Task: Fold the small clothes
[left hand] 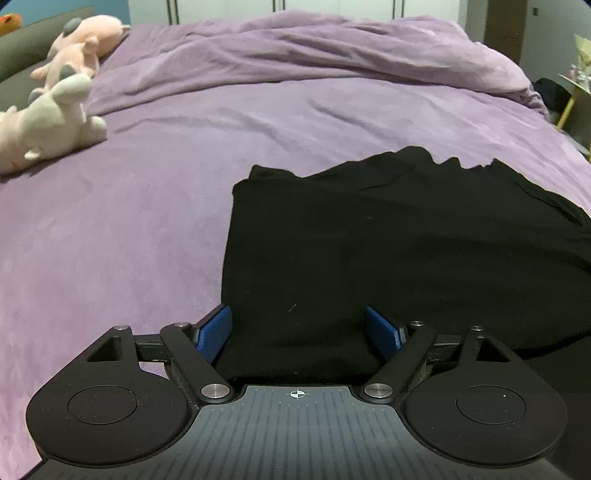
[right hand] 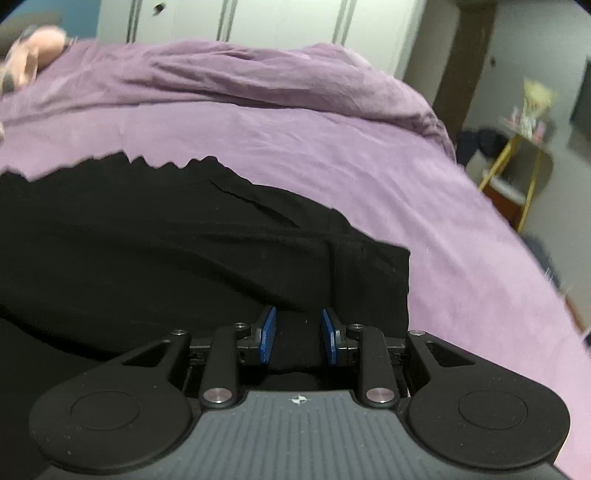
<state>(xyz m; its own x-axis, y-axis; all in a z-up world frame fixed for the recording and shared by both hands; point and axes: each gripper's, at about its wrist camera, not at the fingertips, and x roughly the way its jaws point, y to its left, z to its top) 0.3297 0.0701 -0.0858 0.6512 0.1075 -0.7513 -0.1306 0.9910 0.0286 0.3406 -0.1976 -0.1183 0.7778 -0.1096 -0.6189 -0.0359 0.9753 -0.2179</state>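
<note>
A black garment point(left hand: 388, 240) lies spread on the purple bed cover point(left hand: 129, 240). Its far edge is jagged, and its left edge is straight. My left gripper point(left hand: 298, 332) is open wide, its blue pads either side of the garment's near left part, with cloth between them. In the right wrist view the same garment point(right hand: 166, 251) fills the left and middle, with its right edge near the centre. My right gripper point(right hand: 298, 336) is open with a narrower gap, over the garment's near right part, with black cloth between the pads.
Plush toys point(left hand: 62, 92) lie at the far left of the bed. A rumpled purple duvet point(left hand: 332, 48) lies across the far side. A yellow-legged side table point(right hand: 517, 173) stands off the bed's right. White wardrobe doors point(right hand: 277, 22) stand behind.
</note>
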